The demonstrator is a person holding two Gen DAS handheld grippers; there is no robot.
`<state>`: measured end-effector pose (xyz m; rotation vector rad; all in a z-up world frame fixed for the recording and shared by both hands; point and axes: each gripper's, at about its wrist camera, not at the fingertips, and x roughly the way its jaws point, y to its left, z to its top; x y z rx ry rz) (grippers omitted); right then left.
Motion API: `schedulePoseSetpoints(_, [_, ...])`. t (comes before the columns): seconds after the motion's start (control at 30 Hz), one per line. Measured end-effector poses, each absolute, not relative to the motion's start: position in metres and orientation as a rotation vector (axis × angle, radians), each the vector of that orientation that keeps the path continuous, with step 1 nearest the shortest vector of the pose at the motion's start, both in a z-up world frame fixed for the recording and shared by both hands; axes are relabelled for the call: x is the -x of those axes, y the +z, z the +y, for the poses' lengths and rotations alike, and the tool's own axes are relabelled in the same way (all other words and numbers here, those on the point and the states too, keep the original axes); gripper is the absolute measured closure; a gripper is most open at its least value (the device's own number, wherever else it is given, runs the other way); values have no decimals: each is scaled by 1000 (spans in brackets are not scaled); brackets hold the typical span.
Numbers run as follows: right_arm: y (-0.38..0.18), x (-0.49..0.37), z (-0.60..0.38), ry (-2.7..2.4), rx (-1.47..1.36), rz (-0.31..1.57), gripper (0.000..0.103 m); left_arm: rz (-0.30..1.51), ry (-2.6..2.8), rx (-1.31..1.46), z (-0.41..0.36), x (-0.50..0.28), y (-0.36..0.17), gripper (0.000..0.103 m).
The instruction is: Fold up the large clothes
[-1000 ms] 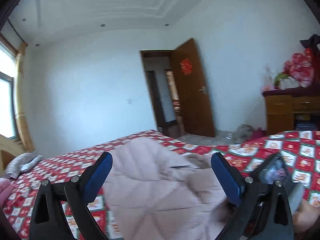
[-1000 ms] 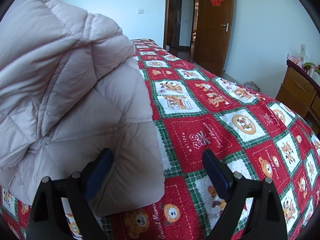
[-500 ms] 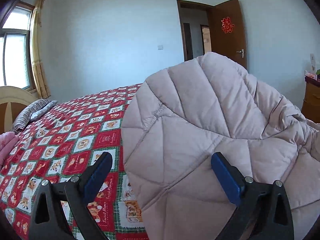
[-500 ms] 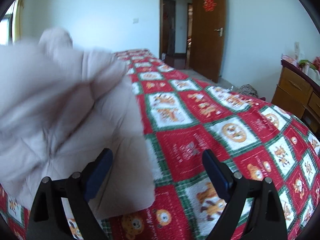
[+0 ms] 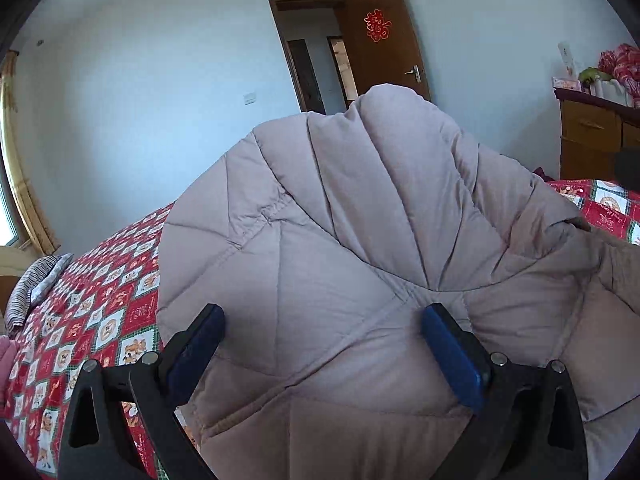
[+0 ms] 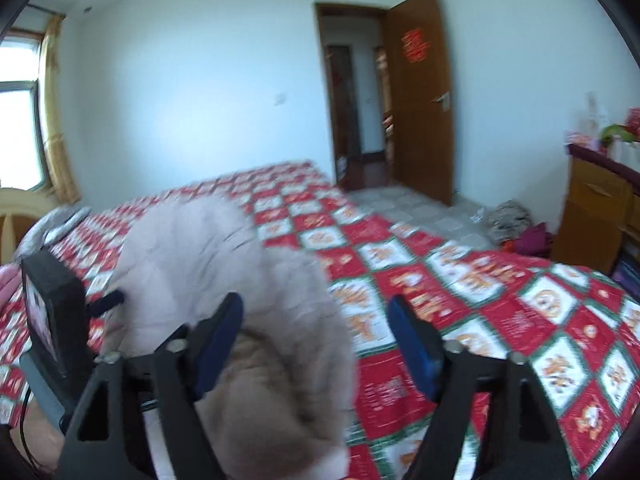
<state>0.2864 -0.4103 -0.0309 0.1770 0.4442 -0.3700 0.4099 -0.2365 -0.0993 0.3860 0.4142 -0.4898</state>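
Right gripper (image 6: pixel 316 340) is closing, jaws apart around a hump of the coat (image 6: pixel 240 280) on the bed (image 6: pixel 480 300), likely to pinch it for folding. Left gripper (image 5: pixel 320 344) gapes, coat bulging between unpressed.

Puffer jacket (image 5: pixel 360 240) is heaped on my bed (image 6: pixel 460 300), toward its left half. Open door (image 6: pixel 420 96) sits behind the bed's far end, dresser (image 6: pixel 592 216) off to the right, window (image 6: pixel 20 128) far left.
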Motion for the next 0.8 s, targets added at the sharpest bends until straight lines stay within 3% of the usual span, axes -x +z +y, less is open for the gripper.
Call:
schedulePoseSetpoints(0.07, [-49,-307,-410,-338,-180,547,50,377,-470,-404,-233,-401,-91,3])
schedulePoseSetpoints(0.23, [-88,-319,-413,-364,-127,667,50,311,-455,-261,-187,-399,-58,3])
schedulePoseSetpoints(0.37, [-97,-314,-428,-374,-162,712,51,399,-360,-271,-178,-440,-70,2])
schedulePoseSetpoints(0.6, [-33,-310,-421,-397,-167,587,50,424,-399,-307,-202,-449,-79,2])
schedulePoseSetpoints(0.8, [-19,-384,-407,-319,-109,600,50,425,-400,-318,-214,-448,-73,2])
